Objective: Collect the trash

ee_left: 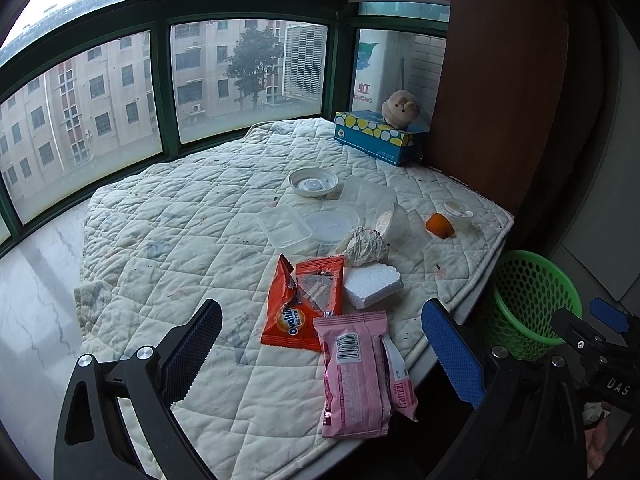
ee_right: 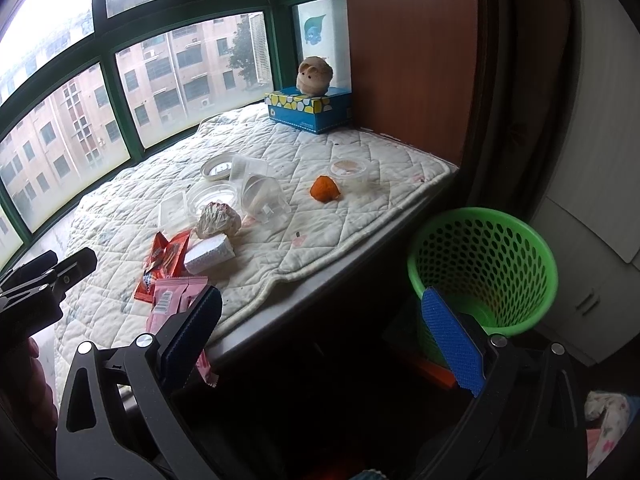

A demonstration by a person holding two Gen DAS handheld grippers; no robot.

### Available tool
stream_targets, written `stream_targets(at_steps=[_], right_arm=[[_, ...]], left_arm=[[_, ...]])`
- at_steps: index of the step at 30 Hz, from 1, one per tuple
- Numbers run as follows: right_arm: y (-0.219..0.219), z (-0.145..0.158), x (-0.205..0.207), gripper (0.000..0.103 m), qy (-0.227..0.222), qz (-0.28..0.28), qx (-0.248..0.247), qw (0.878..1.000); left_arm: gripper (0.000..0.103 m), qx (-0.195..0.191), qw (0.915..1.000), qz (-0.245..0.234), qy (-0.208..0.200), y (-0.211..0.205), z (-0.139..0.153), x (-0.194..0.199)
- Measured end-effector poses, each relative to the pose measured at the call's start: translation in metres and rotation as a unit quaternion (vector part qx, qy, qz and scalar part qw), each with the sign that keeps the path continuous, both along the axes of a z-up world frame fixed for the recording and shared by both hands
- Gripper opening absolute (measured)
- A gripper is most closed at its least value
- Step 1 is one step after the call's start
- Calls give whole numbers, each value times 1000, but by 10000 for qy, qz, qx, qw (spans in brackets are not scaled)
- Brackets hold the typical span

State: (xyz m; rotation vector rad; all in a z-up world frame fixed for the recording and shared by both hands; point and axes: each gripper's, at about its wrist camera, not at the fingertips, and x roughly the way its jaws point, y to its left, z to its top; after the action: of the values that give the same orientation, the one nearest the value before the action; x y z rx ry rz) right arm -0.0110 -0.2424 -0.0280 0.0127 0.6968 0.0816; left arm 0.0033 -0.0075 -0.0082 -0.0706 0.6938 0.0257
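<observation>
Trash lies on a quilted white pad [ee_left: 168, 216] on a window ledge: a pink wrapper [ee_left: 356, 372], an orange Ovaltine wrapper [ee_left: 300, 304], a white foam block [ee_left: 372, 286], a crumpled paper ball [ee_left: 366, 246], several clear plastic containers [ee_left: 286, 228] and an orange peel [ee_left: 439, 225]. A green mesh bin [ee_right: 484, 264] stands on the floor right of the ledge. My left gripper [ee_left: 320, 356] is open and empty, just above the pink wrapper. My right gripper [ee_right: 320, 340] is open and empty, off the ledge's front edge beside the bin.
A blue tissue box [ee_left: 376, 136] with a plush toy [ee_left: 400, 108] on it stands at the far right corner by a brown wood panel [ee_left: 492, 80]. Windows run behind the ledge. White cabinets [ee_right: 592, 240] stand right of the bin.
</observation>
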Motion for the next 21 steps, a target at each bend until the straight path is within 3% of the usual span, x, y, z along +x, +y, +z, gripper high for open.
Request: stream_targets(at_steps=[21], right_arm=[[16,2,17,99,22,227,-104,9997]], left_arm=[[97,-13,9999,154,68,16,3,19]])
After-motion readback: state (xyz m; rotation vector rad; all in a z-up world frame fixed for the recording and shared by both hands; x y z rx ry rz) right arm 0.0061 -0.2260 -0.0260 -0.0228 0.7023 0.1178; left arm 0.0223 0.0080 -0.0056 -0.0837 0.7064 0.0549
